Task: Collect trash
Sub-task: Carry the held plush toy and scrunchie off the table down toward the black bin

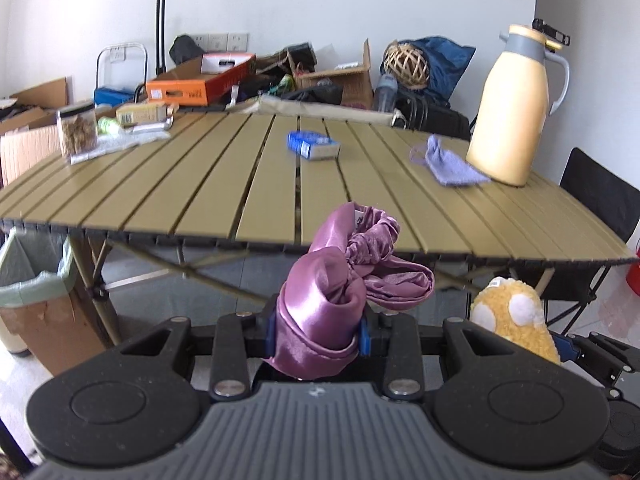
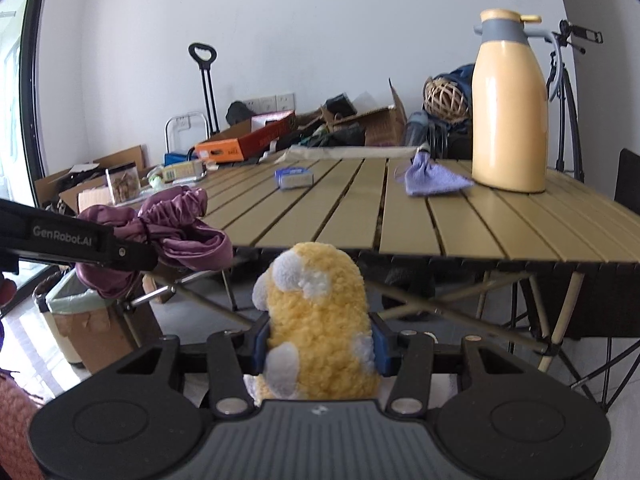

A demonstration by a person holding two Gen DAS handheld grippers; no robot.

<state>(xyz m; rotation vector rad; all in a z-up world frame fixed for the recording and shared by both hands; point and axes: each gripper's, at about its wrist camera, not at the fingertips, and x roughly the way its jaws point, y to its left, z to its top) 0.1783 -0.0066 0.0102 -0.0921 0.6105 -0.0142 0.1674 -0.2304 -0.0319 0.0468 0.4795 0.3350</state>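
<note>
My left gripper (image 1: 318, 338) is shut on a bunched purple satin cloth (image 1: 344, 280) with a ruffled elastic edge, held off the near edge of the slatted table (image 1: 208, 196). The cloth (image 2: 176, 224) and the left gripper's black arm also show at the left of the right wrist view. My right gripper (image 2: 318, 352) is shut on a fluffy yellow plush toy (image 2: 320, 320) with white patches; the same plush toy (image 1: 512, 312) shows low right in the left wrist view. A cardboard bin with a pale green liner (image 1: 32, 292) stands on the floor by the table's left leg, and the bin (image 2: 76, 312) sits low left in the right view.
On the table are a blue box (image 1: 314, 145), a lilac cloth (image 1: 448, 164), a tall yellow thermos jug (image 1: 512, 108), a clear jar of snacks (image 1: 78, 130) and wrappers. Boxes, bags and a trolley handle (image 1: 160, 20) crowd the back wall. A black folding chair (image 1: 600, 208) stands right.
</note>
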